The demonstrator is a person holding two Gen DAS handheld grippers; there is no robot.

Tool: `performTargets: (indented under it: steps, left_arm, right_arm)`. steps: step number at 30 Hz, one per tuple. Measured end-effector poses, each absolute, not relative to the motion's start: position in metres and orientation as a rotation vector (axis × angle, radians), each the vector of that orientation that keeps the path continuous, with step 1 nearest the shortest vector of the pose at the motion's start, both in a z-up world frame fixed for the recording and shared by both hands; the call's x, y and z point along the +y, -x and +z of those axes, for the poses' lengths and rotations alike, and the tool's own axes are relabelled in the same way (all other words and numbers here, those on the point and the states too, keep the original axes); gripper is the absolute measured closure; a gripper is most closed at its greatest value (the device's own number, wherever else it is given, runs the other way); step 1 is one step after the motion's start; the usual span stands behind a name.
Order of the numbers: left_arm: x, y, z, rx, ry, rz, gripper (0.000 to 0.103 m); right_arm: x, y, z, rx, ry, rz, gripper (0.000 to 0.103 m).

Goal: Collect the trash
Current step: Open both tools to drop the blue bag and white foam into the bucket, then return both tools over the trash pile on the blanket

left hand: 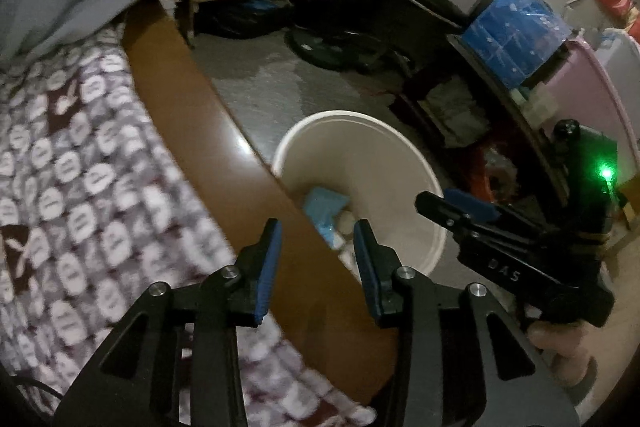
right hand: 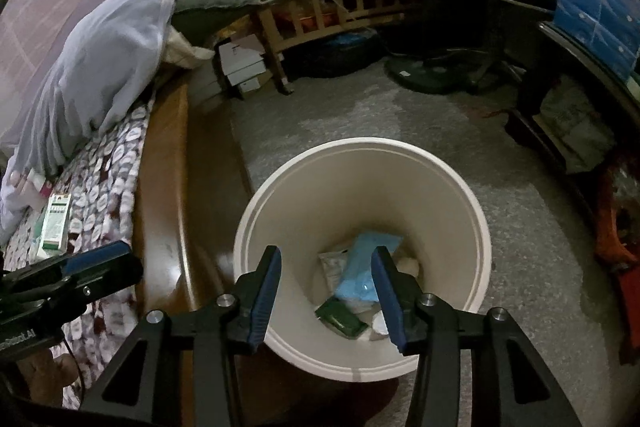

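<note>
Both grippers, left (left hand: 316, 259) and right (right hand: 326, 287), hang parted with nothing between the pads. Below, the bin (right hand: 476, 227) holds a blue packet (right hand: 360, 267) and green box (right hand: 340, 317); wrappers underneath are indistinct. The bed frame (left hand: 224, 131) hides part of its rim.

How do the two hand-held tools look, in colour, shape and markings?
Both are alike. The left tool and the right tool each have two black fingers with flat blue pads, mounted on black linkage arms with triangular cut-outs and silver round pivot pins. In the left wrist view the right tool's body shows pale letters and a green light behind it. A thin black cable runs below the left tool.
</note>
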State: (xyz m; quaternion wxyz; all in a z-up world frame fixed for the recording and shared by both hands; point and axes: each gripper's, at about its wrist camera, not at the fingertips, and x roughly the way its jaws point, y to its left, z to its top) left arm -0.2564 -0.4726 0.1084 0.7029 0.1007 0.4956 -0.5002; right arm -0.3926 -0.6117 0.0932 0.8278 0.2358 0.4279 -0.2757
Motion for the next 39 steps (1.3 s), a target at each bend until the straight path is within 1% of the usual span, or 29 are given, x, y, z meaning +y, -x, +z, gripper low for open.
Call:
performTargets:
  steps: [9,17,29,32,34,36,39]
  left_arm:
    - [-0.43,0.239,0.105,1.03,-0.279,-0.946,0.068]
    - [-0.376,0.218,0.103,1.026,-0.253,-0.823,0.068]
    - [-0.266,0.177,0.1,1.017,-0.194,-0.61,0.068]
    - [-0.233,0.162,0.099,1.016,-0.167,-0.543,0.068]
    - [-0.213,0.152,0.098,1.009,-0.149,-0.494,0.065]
    - [-0.195,0.138,0.093,1.019,-0.107,-0.462,0.05]
    - [-0.178,0.123,0.087,1.034,-0.013,-0.446,0.048]
  right_arm:
    - [-0.582,0.369,0.095,0.914,-0.463,-0.525,0.056]
    - [-0.541,0.335,0.096,0.939,-0.41,-0.439,0.051]
    - [-0.452,0.267,0.093,0.985,-0.319,-0.231,0.049]
    - [-0.431,0.251,0.091,0.988,-0.299,-0.187,0.045]
    - [-0.421,0.241,0.09,0.988,-0.297,-0.164,0.044]
    - [-0.409,0.227,0.089,0.989,-0.297,-0.137,0.044]
    - [-0.397,0.211,0.089,0.985,-0.301,-0.104,0.044]
